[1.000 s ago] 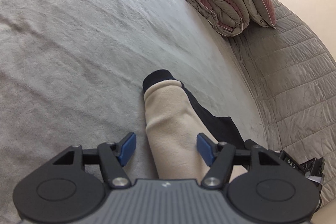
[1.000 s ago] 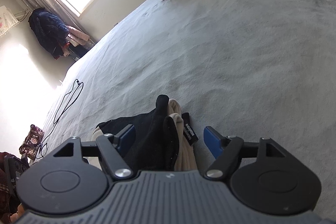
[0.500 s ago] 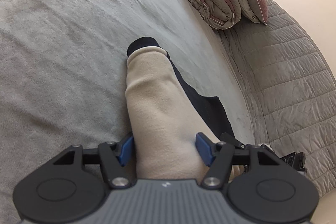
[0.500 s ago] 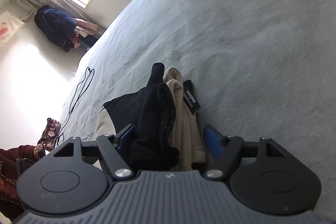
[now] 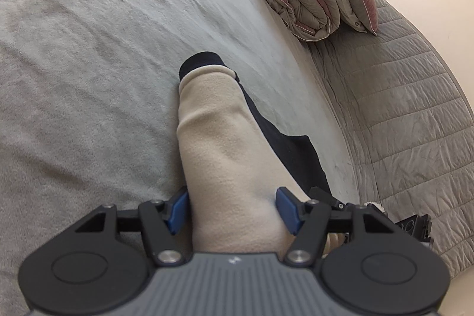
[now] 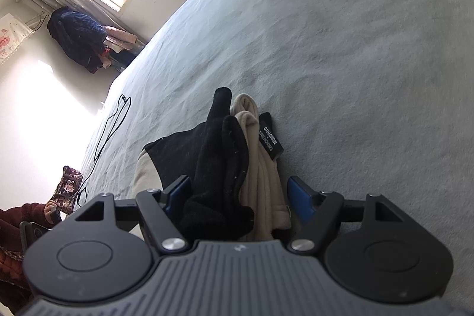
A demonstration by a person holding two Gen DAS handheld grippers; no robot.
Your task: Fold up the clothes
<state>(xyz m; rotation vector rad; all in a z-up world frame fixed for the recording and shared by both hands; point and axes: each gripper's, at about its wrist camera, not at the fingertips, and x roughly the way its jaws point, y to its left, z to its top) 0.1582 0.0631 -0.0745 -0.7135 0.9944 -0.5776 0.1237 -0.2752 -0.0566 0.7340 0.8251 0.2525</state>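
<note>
While beige-and-black fleece garment (image 5: pixel 228 168) lay bunched on grey bed (image 5: pixel 89 49) | fold barely begun | left gripper (image 5: pixel 232 209) jaws pressed its beige sleeve | right gripper (image 6: pixel 238 197) jaws around collar bunch, grip unclear

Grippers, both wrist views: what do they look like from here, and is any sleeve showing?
The left gripper and right gripper look alike: blue pads on black angular fingers with silver pivot screws, round black housings on each side, and a ribbed grey body bearing a small white mark. No cables show on either. A dark red sleeve shows at the right view's left edge.
</note>
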